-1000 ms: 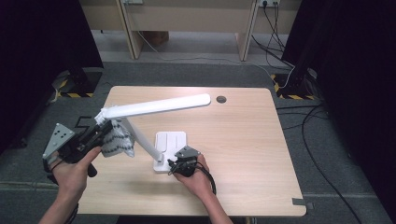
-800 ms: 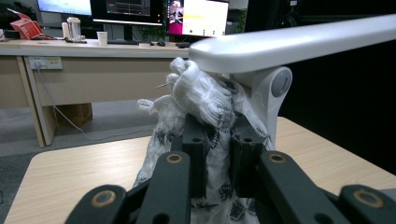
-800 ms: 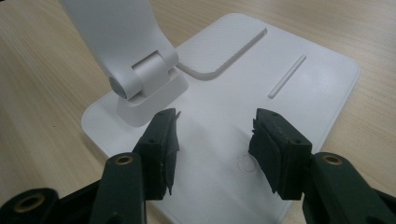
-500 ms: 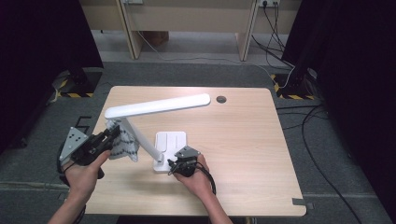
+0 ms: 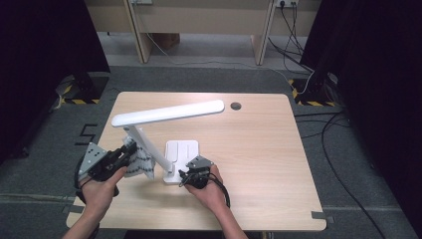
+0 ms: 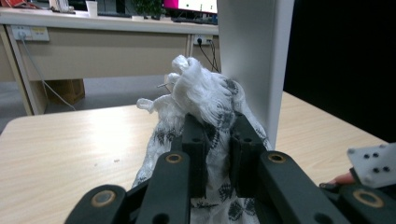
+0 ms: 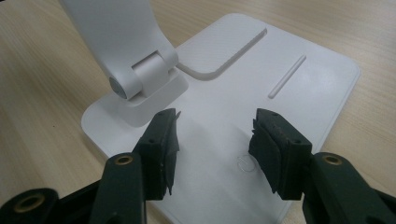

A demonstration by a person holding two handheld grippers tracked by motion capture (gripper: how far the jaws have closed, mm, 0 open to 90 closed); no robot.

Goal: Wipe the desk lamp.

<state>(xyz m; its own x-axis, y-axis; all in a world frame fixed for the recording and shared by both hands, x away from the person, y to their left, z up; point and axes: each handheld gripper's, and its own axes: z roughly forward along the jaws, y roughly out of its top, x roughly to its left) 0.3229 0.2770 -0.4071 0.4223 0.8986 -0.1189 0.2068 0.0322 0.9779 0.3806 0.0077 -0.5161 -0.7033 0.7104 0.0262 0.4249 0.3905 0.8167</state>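
A white desk lamp stands on the wooden table (image 5: 259,149), its long head (image 5: 169,112) level above the slanted arm (image 5: 148,148) and flat base (image 5: 183,148). My left gripper (image 5: 127,155) is shut on a white cloth with a dark print (image 5: 139,163), held low against the lamp arm's left side. In the left gripper view the cloth (image 6: 201,93) bunches out past the left gripper (image 6: 217,140), right beside the lamp arm (image 6: 254,56). My right gripper (image 5: 185,177) is open at the base's near edge. Its tips (image 7: 215,135) straddle the bare base plate (image 7: 261,70) just before the hinge (image 7: 140,74).
A round cable hole (image 5: 235,105) sits near the table's far edge. Beyond the table stands a long wooden desk (image 5: 199,20) with cables (image 5: 298,30) trailing on the grey floor. The right half of the table top lies free of objects.
My left hand has come down and to the right with the cloth, along the lamp arm toward the base. The right hand and the lamp have stayed put.
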